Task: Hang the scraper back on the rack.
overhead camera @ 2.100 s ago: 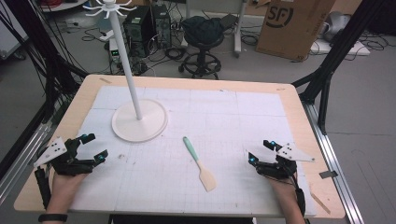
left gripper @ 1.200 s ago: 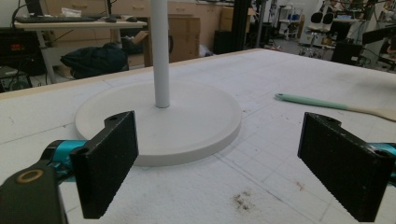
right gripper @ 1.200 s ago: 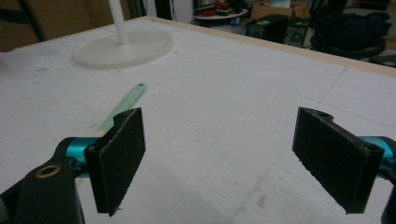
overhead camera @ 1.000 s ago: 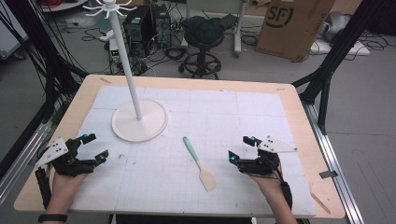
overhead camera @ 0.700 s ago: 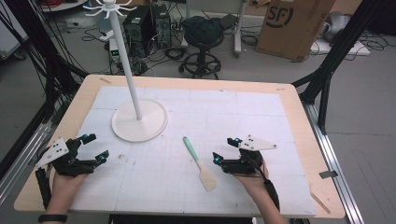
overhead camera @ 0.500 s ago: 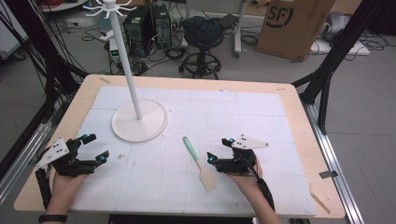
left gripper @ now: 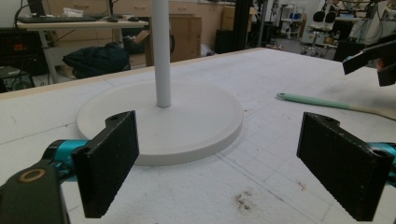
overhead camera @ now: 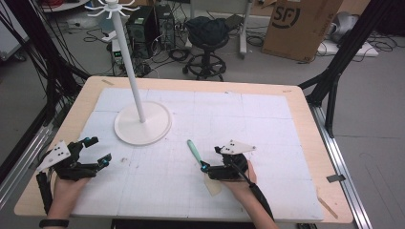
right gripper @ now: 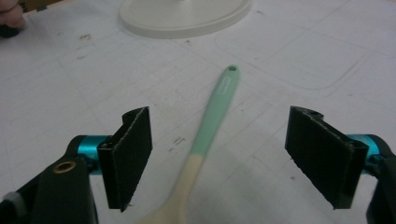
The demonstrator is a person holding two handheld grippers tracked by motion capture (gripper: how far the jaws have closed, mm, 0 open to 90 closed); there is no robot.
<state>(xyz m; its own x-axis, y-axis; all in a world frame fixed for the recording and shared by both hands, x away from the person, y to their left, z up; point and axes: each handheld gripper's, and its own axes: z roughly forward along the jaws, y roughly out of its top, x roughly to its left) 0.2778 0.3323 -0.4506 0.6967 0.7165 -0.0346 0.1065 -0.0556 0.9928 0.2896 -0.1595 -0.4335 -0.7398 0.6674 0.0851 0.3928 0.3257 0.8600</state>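
One white stand (overhead camera: pixel 142 125) with a round base and pole; one spatula (overhead camera: pixel 201 164) with a green handle; two tongs, left (overhead camera: pixel 98 151) and right (overhead camera: pixel 210 158); one surface (overhead camera: pixel 267 124) carrying them all.

Legible marking: the letters "SF" in black on the side of the cardboard box (overhead camera: pixel 300 26) on the floor beyond the table. Embossed text on the spatula handle (right gripper: pixel 219 100) is unreadable.

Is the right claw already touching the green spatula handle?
Apart. In the right gripper view the right claw is open, and bare table shows between each jaw and the spatula lying between them.
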